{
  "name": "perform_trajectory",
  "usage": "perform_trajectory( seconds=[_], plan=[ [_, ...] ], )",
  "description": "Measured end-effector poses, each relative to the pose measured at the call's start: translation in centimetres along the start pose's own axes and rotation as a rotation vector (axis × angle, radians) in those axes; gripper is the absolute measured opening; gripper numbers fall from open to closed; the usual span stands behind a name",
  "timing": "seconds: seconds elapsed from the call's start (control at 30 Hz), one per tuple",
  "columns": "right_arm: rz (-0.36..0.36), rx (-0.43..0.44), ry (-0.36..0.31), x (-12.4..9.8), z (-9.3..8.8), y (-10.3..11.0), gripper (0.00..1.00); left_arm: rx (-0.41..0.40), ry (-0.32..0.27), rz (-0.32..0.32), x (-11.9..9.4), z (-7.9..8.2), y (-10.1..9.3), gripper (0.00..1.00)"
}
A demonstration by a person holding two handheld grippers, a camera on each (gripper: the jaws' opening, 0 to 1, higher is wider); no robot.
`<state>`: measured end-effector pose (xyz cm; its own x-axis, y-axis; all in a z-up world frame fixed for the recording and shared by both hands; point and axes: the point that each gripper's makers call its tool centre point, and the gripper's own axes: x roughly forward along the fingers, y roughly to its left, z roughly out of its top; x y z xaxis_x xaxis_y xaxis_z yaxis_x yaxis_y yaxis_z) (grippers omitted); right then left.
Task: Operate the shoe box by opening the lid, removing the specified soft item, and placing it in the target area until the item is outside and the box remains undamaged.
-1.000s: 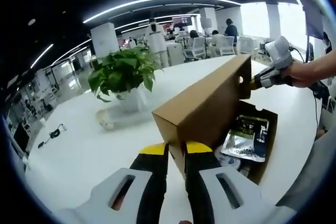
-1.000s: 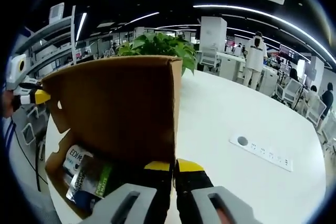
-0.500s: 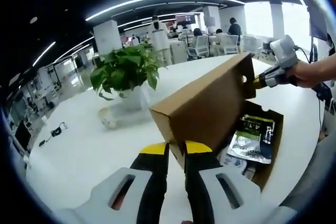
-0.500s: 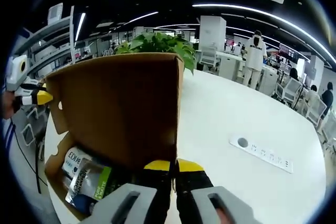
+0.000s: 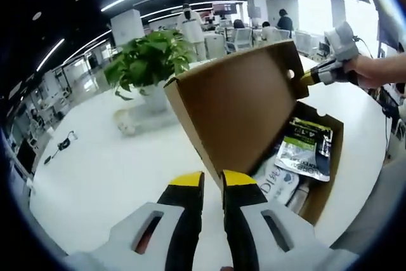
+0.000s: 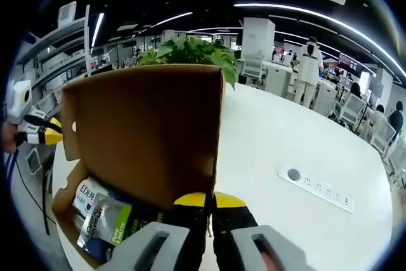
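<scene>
Raised lid (image 6: 143, 131) hides the box interior beyond the right fingers (image 6: 229, 211); pouch (image 6: 108, 225) print is illegible.

The left gripper view looks from one end of the shoe box (image 5: 254, 112) toward 1 o'clock; the right gripper view faces 11 o'clock from the opposite end, seemingly. Both sit close, sharing its raised lid (image 6: 146, 125).

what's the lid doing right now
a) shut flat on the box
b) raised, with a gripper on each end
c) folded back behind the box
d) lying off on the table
b: the lid stands raised over the open box, the left gripper shut on its near end and the right gripper at its far end, with pouches showing inside.
</scene>
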<state>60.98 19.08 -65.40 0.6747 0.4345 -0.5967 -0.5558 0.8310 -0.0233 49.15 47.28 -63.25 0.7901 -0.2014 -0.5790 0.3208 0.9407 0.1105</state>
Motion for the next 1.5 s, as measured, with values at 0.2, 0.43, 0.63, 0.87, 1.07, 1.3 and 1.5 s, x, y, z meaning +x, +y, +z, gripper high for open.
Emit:
perform_trajectory(
  seconds=[0.2,0.43,0.63,0.87,1.07,1.3,1.5],
  plan=[
    [0.003,0.002,0.005,0.3,0.1,-0.1,0.00,-0.013,0.032,-0.017,0.8,-1.0,-0.7,0.09],
    [0.007,-0.005,0.010,0.5,0.1,-0.2,0.00,-0.016,0.060,-0.012,1.7,-1.6,-0.8,0.04],
    [0.005,-0.007,0.014,0.8,0.3,-0.2,0.00,-0.026,0.061,-0.012,1.9,-1.4,-0.3,0.04],
    [0.006,-0.012,0.020,1.2,0.4,-0.3,0.00,-0.036,0.058,-0.009,2.2,-1.3,-0.1,0.03],
    [0.010,-0.004,0.020,1.5,0.5,-0.4,0.00,-0.026,0.054,-0.018,2.3,-1.2,0.1,0.03],
    [0.010,-0.010,0.027,1.8,0.5,-0.3,0.00,-0.038,0.056,-0.025,2.7,-1.1,0.4,0.03],
    [0.009,-0.016,0.033,2.4,0.6,-0.4,0.00,-0.112,0.050,-0.033,3.1,-1.1,0.9,0.03]
  ],
)
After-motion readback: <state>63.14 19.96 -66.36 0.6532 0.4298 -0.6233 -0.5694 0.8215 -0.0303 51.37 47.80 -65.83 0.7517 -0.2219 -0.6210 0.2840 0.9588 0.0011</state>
